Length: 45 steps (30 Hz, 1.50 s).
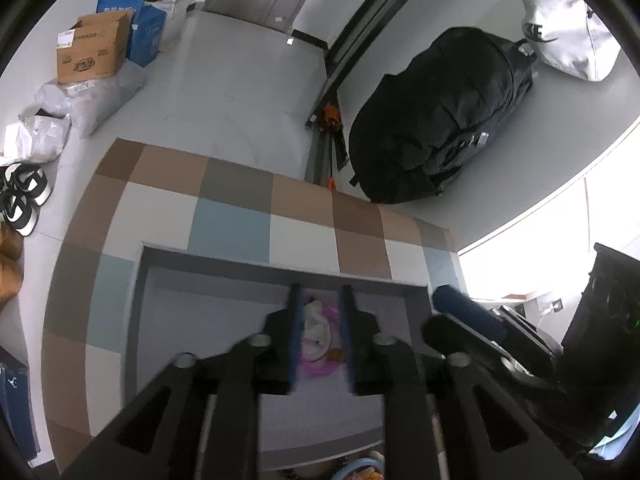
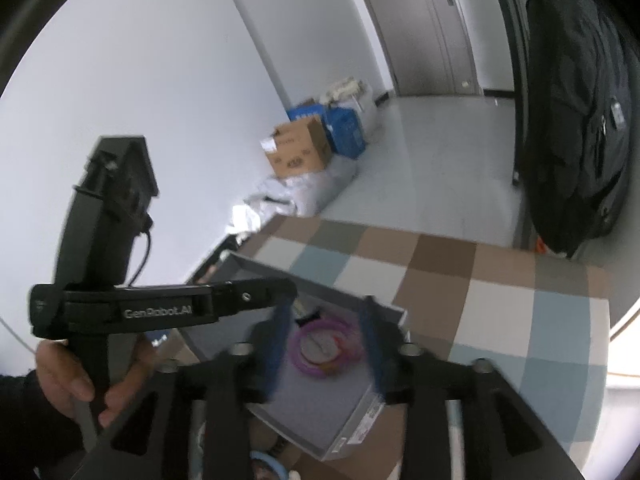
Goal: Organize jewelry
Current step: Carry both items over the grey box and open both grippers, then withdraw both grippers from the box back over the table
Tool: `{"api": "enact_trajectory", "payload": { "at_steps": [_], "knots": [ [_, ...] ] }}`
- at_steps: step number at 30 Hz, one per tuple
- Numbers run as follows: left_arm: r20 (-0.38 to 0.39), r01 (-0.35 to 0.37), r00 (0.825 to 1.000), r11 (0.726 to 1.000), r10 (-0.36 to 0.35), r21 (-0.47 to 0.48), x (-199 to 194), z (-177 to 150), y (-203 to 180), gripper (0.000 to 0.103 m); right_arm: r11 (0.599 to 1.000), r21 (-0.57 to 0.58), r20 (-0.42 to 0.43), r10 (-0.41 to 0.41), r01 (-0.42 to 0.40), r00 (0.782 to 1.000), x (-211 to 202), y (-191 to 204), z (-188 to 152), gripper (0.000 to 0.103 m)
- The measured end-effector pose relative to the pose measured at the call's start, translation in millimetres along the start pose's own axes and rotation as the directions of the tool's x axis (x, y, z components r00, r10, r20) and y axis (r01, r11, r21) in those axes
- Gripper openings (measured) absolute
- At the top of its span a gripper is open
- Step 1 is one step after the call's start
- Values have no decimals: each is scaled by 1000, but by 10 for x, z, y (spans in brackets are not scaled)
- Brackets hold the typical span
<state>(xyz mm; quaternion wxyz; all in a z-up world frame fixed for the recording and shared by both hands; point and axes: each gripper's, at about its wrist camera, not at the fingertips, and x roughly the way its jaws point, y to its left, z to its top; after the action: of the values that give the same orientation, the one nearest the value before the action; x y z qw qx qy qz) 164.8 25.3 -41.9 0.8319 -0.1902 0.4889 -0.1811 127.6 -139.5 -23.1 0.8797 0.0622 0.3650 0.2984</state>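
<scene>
A shallow grey box [image 1: 143, 280] lies on a checked mat [image 1: 232, 228]. In its far part sits a pile of jewelry [image 1: 316, 340]: pink bangles around pale, cream pieces. My left gripper [image 1: 321, 294] hangs just above the pile, blue pads apart, with the jewelry showing in the gap and untouched. The right wrist view shows the same pink bangles [image 2: 324, 350] in the box [image 2: 348, 436]. My right gripper [image 2: 326, 310] stands open wider over them, holding nothing. One of its fingers [image 1: 468, 314] enters from the right.
A hand [image 2: 68, 380] grips the left tool's handle. A light-blue ring [image 2: 268, 460] lies outside the box on the near side. On the floor beyond the mat are a black backpack [image 1: 440, 120], cardboard boxes [image 1: 92, 52], shoes [image 1: 24, 196] and white bags [image 1: 568, 28].
</scene>
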Motion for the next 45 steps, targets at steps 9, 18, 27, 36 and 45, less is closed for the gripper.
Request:
{"api": "enact_trajectory", "payload": {
  "at_steps": [9,18,27,36,45],
  "knots": [
    [49,-8,999,1000,6,26,-96,-44,-42,64,996,64,83,-62,57,995,-195,-183,-7,82],
    [100,-176,981,981,167,87,-184,-153,-145,64,983,169,89,-94,78,992,-323,-349,-65,101],
    [198,-262,950,962,242,81,-513,-371,-209,76,985,125,108,-131,118,985,-530,-192,-199,103],
    [228,-373,908,926,351,60,-674,-687,-186,83,989,50,118,-144,139,982,-729,99,-433,103],
    [176,-372,919,924,353,91,-624,-996,-149,85,990,91,32,-114,111,993,-729,226,-705,103]
  ]
}}
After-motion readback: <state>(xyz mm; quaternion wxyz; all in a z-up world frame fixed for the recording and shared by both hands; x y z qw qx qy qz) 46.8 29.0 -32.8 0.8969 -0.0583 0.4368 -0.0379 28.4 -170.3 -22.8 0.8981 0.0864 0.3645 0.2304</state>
